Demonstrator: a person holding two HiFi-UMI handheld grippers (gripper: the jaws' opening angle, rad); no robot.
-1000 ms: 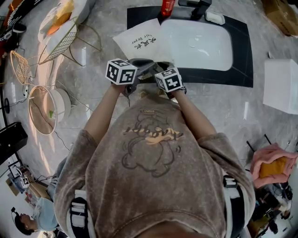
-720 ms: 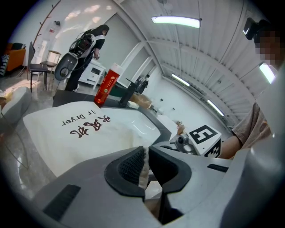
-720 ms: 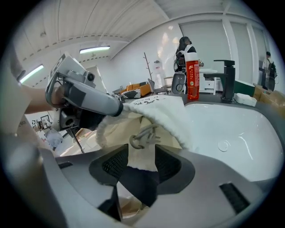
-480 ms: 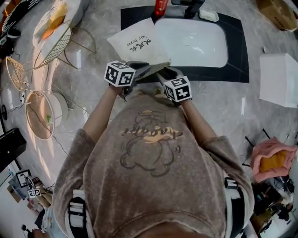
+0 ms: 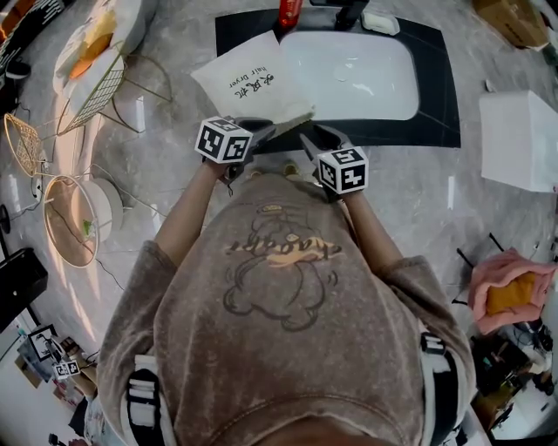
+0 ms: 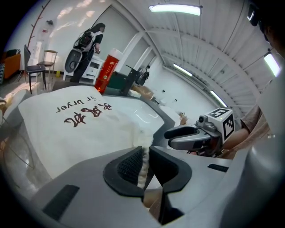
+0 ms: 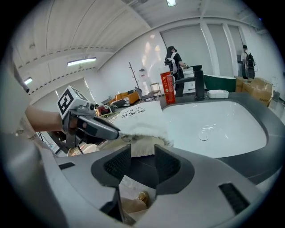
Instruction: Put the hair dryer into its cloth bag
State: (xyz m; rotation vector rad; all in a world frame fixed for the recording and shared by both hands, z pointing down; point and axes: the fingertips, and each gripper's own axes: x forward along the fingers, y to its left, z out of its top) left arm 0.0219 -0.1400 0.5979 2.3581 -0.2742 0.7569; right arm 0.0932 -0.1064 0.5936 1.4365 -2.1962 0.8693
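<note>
The white cloth bag (image 5: 253, 83) with dark print lies on the counter's left end, partly over the sink's rim. My left gripper (image 5: 277, 129) is shut on the bag's near edge; in the left gripper view the fabric (image 6: 143, 165) is pinched between the pads. My right gripper (image 5: 309, 138) hangs just right of it over the dark counter (image 5: 436, 96). Its jaws have just been closing but still stand apart. The bag's edge (image 7: 143, 133) lies just beyond its tips, with no pad pressing on it. I cannot make out a hair dryer in any view.
A white sink basin (image 5: 349, 74) sits in the counter, with a black tap (image 5: 349, 10), a red bottle (image 5: 290, 10) and a white soap (image 5: 380, 22) behind it. Wire baskets (image 5: 96, 83) stand at the left, a white box (image 5: 519, 139) at the right.
My right gripper has moved right and nearer to my body, away from the left one. The left gripper stays on the bag's edge, slightly lower.
</note>
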